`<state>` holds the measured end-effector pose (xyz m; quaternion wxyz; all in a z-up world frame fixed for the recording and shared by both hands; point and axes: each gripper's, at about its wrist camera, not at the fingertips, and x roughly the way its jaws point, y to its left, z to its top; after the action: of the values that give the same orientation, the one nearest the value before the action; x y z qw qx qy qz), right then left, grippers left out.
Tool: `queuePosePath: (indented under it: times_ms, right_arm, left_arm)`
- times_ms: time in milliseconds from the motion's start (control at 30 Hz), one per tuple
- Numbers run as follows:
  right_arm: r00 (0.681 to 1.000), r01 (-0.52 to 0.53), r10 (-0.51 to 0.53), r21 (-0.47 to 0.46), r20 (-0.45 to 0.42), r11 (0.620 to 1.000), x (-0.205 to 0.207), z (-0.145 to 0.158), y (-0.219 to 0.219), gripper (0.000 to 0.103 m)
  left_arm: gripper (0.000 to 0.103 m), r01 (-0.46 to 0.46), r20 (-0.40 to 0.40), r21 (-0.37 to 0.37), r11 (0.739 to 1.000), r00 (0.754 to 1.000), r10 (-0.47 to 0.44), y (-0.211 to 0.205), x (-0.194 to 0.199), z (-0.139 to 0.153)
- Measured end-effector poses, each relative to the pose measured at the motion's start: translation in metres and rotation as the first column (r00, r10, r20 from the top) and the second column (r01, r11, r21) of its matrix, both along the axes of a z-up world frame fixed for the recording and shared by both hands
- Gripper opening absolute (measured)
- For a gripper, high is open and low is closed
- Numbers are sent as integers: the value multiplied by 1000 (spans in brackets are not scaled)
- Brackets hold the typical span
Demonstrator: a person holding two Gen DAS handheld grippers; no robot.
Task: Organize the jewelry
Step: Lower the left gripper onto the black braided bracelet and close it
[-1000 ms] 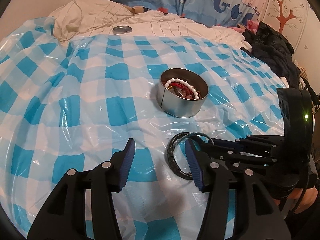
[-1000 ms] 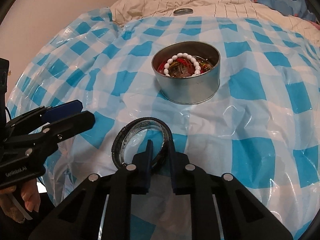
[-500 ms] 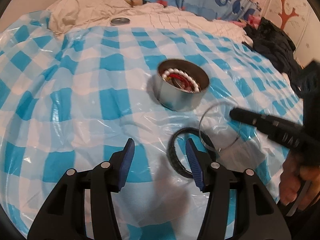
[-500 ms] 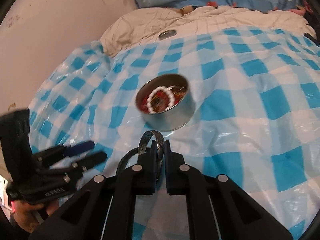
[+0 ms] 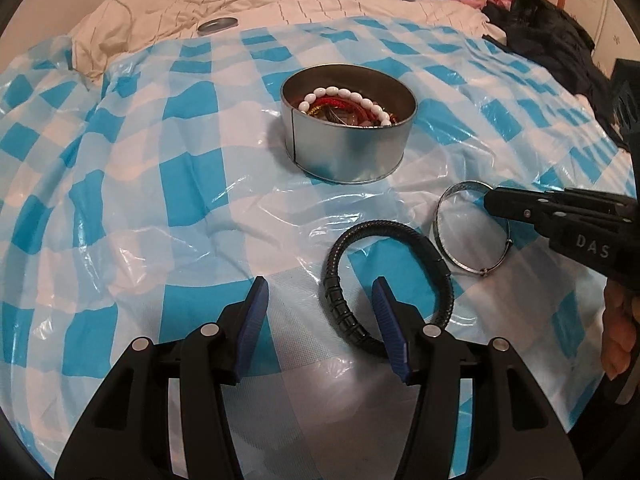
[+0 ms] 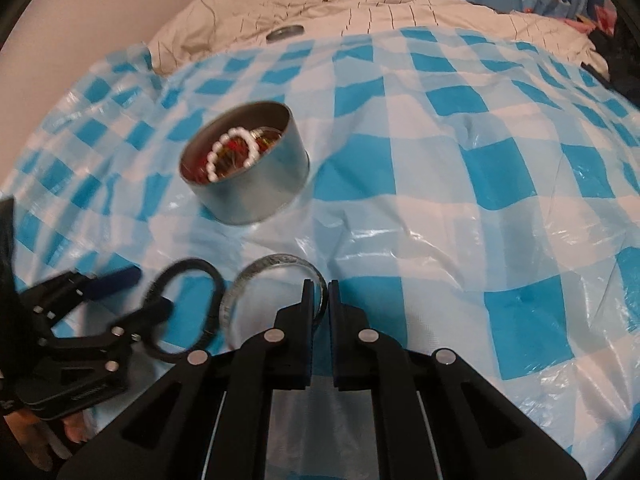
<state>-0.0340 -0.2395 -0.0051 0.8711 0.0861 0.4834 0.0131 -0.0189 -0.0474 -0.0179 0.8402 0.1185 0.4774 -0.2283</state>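
A round metal tin [image 5: 348, 152] [image 6: 256, 192] holding a white bead bracelet and red pieces stands on the blue-checked plastic sheet. In front of it lies a black braided bracelet [image 5: 334, 292] [image 6: 192, 263]. My left gripper [image 5: 320, 308] [image 6: 140, 296] is open and low over the sheet, with the bracelet's left arc between its blue pads, which do not press on it. My right gripper [image 6: 318, 292] [image 5: 490, 204] is shut on the rim of a thin silver bangle [image 6: 272, 260] [image 5: 440, 232], held tilted just right of the black bracelet.
A flat metal lid [image 5: 218, 24] [image 6: 285, 33] lies on the cream bedding beyond the sheet. Dark clothing [image 5: 552, 48] is piled at the far right. The sheet [image 6: 440, 208] is wrinkled and rests on soft bedding.
My right gripper closed on the silver bangle, lifted it off the black bracelet and carried it right. My left gripper came down and forward around the black bracelet's left side.
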Motion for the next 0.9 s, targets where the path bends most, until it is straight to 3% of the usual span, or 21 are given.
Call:
queuePosePath:
  times_ms: [100,133,167,233,433,733,900]
  right_arm:
    - [1000,-6,6,-27,-3,1000,0,-3,2,7]
    - [1000,-7,7,-34,1,999,0,-3,2,7]
    - [1000,-8,9,-41,5,999,0,-3,3,7]
    - [1000,-10,11,-47,16,999,-1,0,4,6]
    - [997,-15,18,-45,68,999,-6,13,5,6]
    - [995,-9,1,87,96,996,-7,23,-5,6]
    - [992,-16,-1,136,125,991,-10,34,-5,6]
  left_arm:
    - [51,11,14,13,1000,1000,-11,-2,-1,-1]
    - [45,16,18,14,1000,1000,-16,-2,-1,-1]
    - [31,19,19,17,1000,1000,-19,-3,-2,0]
    - [14,31,17,20,999,999,-32,-4,-2,0]
    - [8,32,24,-36,999,999,-31,2,-3,13]
    - [8,4,33,-132,991,999,0,20,2,36]
    - [8,-3,56,-146,989,998,11,23,1,45]
